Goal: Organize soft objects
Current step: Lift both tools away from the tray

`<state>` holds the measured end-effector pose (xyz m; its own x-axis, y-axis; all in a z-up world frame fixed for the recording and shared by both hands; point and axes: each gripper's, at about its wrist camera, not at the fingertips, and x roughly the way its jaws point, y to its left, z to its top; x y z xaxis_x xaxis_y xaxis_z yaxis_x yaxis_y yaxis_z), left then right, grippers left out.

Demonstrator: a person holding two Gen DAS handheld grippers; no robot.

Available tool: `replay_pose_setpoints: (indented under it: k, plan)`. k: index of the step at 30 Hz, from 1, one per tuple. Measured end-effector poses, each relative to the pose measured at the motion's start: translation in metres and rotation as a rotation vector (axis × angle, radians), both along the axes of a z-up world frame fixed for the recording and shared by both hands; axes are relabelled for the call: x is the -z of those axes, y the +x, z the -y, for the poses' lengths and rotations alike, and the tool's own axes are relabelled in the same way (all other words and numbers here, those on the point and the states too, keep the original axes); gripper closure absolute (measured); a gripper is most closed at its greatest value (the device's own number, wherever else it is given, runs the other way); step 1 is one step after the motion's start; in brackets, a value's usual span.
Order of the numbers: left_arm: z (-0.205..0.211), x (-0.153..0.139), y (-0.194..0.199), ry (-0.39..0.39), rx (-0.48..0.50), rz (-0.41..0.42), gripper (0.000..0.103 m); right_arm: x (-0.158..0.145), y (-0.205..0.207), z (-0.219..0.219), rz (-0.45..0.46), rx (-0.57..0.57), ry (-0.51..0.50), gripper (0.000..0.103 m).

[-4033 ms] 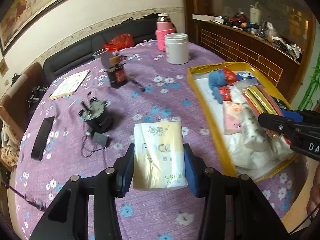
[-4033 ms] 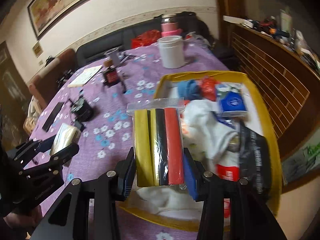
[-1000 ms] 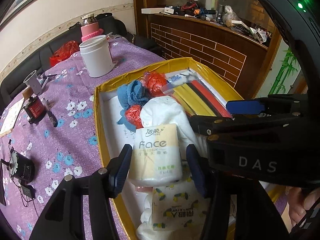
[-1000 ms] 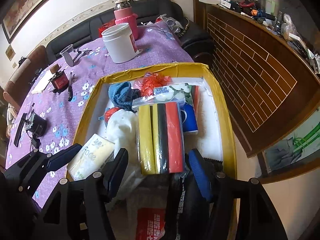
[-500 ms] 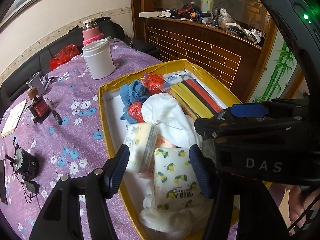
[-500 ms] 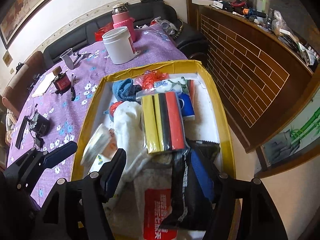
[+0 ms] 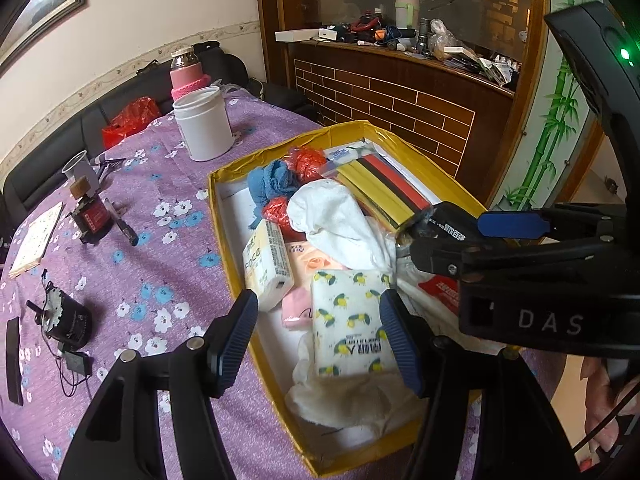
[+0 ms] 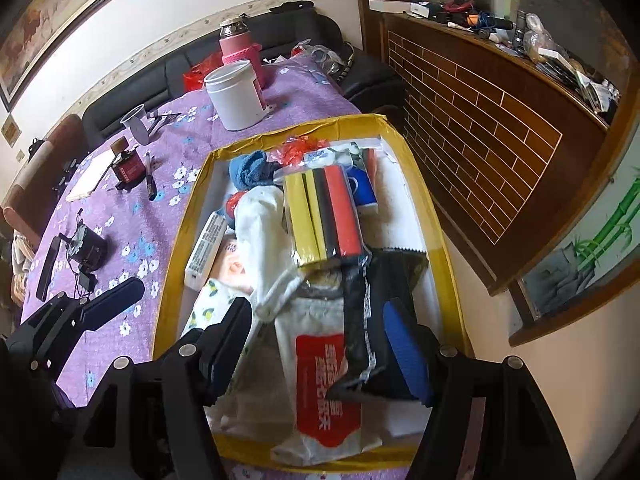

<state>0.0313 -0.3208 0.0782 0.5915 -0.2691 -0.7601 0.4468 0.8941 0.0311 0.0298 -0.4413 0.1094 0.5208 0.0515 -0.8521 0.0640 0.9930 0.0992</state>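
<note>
The yellow-rimmed box (image 8: 434,236) at the near edge of the purple flowered tablecloth (image 7: 152,240) is the landmark here, and it looks close to full: as far as these views show, every soft thing in sight already lies inside it, while what remains on the cloth outside it, a white jar (image 7: 205,128), a pink flask (image 7: 185,74), a small motor (image 7: 66,316) and a red gadget (image 7: 90,216), looks hard and probably not part of the job. So the sorting seems nearly done, with perhaps only tidying left. Inside the box, a crumpled white cloth (image 8: 262,224) sprawls across the middle; just beside it, toward the box's right wall, lies a clear bag of yellow, black and red strips (image 8: 326,216); a black pouch (image 8: 378,320) and a white bag with a red label (image 8: 320,376) fill the near end. Along the box's left wall a cream tissue pack (image 7: 266,264) stands tipped on its side, touching a pink pack (image 7: 306,276) and a lemon-print pack (image 7: 352,320); a blue rag (image 7: 270,184) and red crinkled bits (image 7: 306,162) sit at the far end. The left gripper (image 7: 320,340) hovers over the box's near left corner, jaws spread wide and empty. The right gripper (image 8: 320,344) hangs over the near end, likewise gaping, holding nothing.
</note>
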Motion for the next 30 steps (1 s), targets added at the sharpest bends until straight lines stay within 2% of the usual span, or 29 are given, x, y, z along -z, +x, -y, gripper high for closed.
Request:
replay_pose_setpoints:
  k: [2, 6, 18, 21, 26, 30]
  plan:
    - [-0.003, -0.001, -0.004, 0.000, 0.002, 0.002, 0.040, -0.002, -0.005, 0.000, 0.004, 0.007, 0.004, 0.030]
    - [-0.012, -0.005, -0.014, -0.001, 0.003, 0.013, 0.029, -0.007, -0.021, -0.003, 0.020, 0.020, 0.002, 0.030]
    - [-0.060, -0.014, -0.051, -0.033, -0.014, 0.036, 0.016, -0.014, -0.075, -0.010, 0.052, 0.044, -0.040, 0.025]
    - [-0.071, -0.009, -0.056, -0.030, -0.021, 0.019, 0.008, -0.016, -0.087, -0.012, 0.066, 0.034, -0.057, 0.025]
    - [-0.081, -0.002, -0.061, 0.005, -0.028, -0.028, 0.008, -0.017, -0.110, -0.021, 0.102, -0.003, -0.097, 0.025]
    - [-0.090, -0.012, -0.065, -0.006, -0.020, -0.050, 0.008, -0.017, -0.121, -0.031, 0.110, -0.024, -0.114, 0.025]
